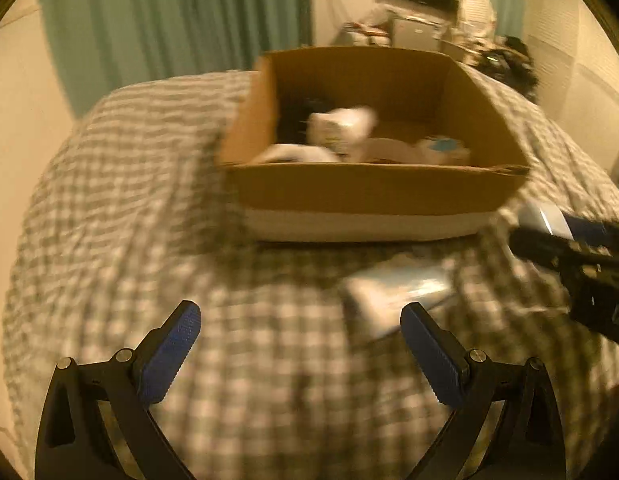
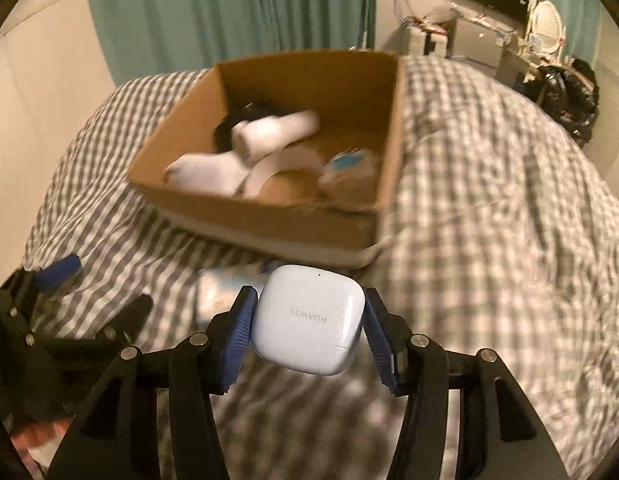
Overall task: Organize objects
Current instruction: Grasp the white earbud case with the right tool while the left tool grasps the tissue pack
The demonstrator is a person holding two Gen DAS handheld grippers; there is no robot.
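Right gripper (image 2: 309,320): was clamped on a pale blue-white earbuds case (image 2: 309,320), one blue pad pressed to each side of it. You could read HUAWEI on the front, upside down from this camera.

Earbuds case, position: sat right between the fingertips, lifted off the checked bedspread (image 2: 489,240), just short of the near corner of the cardboard box (image 2: 269,228). In the left wrist view only a sliver of the case (image 1: 543,220) showed at the right edge, near the box's (image 1: 369,192) front right corner.

Left gripper (image 1: 301,344): jaws were spread wide, nothing between them, hovering over the bedspread (image 1: 109,200) in front of the box.

Box contents: a few white rolled-up things (image 2: 269,132), something dark behind them, and a small item with a blue patch (image 2: 349,160). Too blurry to say more.

On the bedspread: a flat, light, shiny packet (image 1: 397,292) lay between the box and the left gripper's right finger, pretty smeared by motion blur.

Background: teal curtain (image 2: 229,12).
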